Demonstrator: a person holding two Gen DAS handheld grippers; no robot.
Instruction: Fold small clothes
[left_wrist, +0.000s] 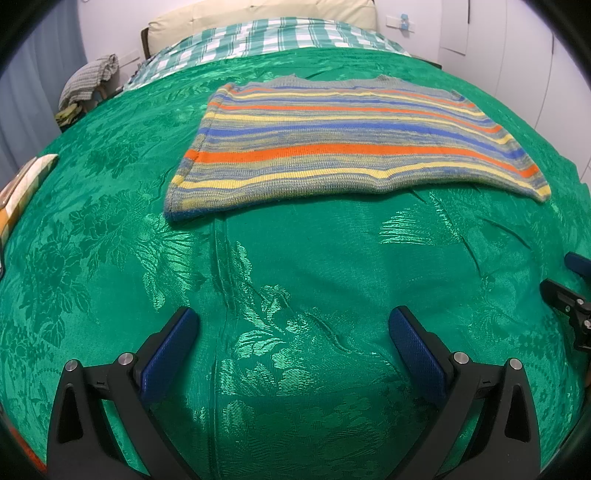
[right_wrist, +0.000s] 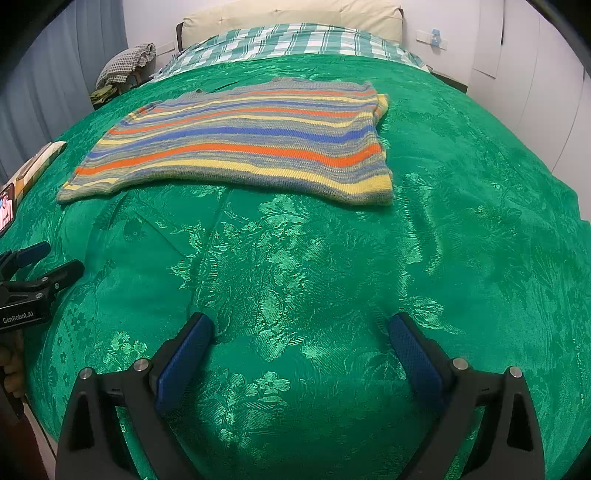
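— Where does the garment lie?

— A striped knit sweater (left_wrist: 354, 144), banded orange, blue, yellow and grey, lies flat on a green floral bedspread (left_wrist: 295, 266), folded to a rough rectangle, toward the far half of the bed. A green-and-white checked blanket (left_wrist: 273, 35) and a cream headboard (left_wrist: 258, 14) sit beyond it.

— And the two tools?

— Both hang over bare bedspread near the bed's front edge, well apart from the sweater. The left gripper (left_wrist: 293, 325) has its blue-padded fingers spread wide with nothing between them; the right gripper (right_wrist: 299, 328) is likewise spread and empty.

— Anything at the edges?

— A checked cloth (right_wrist: 127, 61) is heaped by the wall at far left. A phone (right_wrist: 6, 210) seems to lie at the bed's left edge, though the fisheye crops it.
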